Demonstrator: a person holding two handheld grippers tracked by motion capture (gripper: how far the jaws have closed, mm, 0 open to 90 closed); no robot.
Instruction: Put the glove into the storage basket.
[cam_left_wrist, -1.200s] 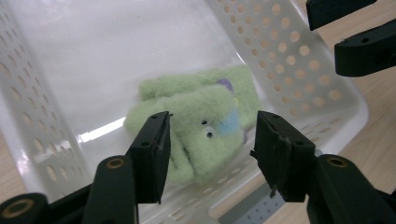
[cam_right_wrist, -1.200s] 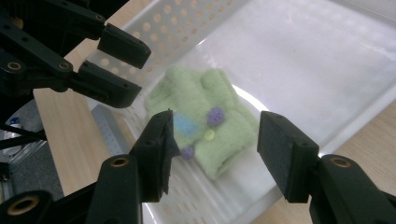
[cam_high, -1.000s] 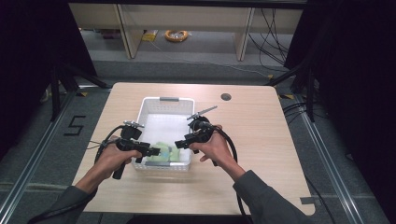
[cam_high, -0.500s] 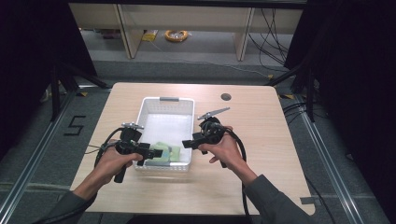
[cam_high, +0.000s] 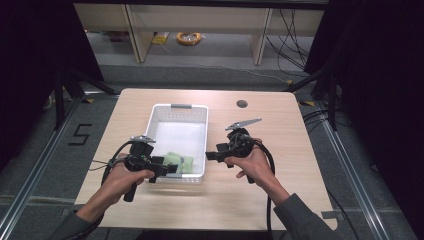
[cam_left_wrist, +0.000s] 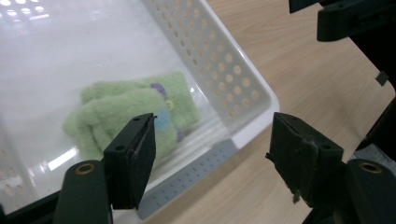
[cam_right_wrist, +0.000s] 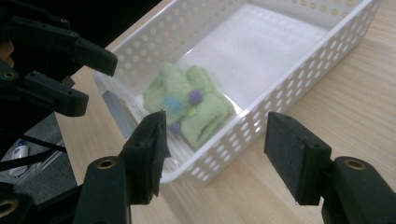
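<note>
A white perforated basket (cam_high: 151, 120) stands on the wooden table (cam_high: 285, 135). A folded green cloth (cam_high: 178, 163) with purple and blue dots lies at its near end, flat on the basket floor (cam_left_wrist: 133, 109) (cam_right_wrist: 187, 102). My left gripper (cam_high: 169, 170) is open at the basket's near left corner, its jaws (cam_left_wrist: 212, 140) straddling the corner rim just short of the cloth. My right gripper (cam_high: 212, 155) is open just outside the basket's right wall, pointing left at the cloth (cam_right_wrist: 219, 135). Nothing is between either pair of jaws.
The far part of the basket (cam_right_wrist: 280, 93) holds nothing. A round dark hole (cam_high: 242, 104) sits in the table's far right area. Bare tabletop lies right of the basket and along the front edge. Cables trail from both grippers.
My right gripper has drawn back to the right, from over the cloth to outside the basket's wall. The left gripper has barely shifted. The cloth lies where it was.
</note>
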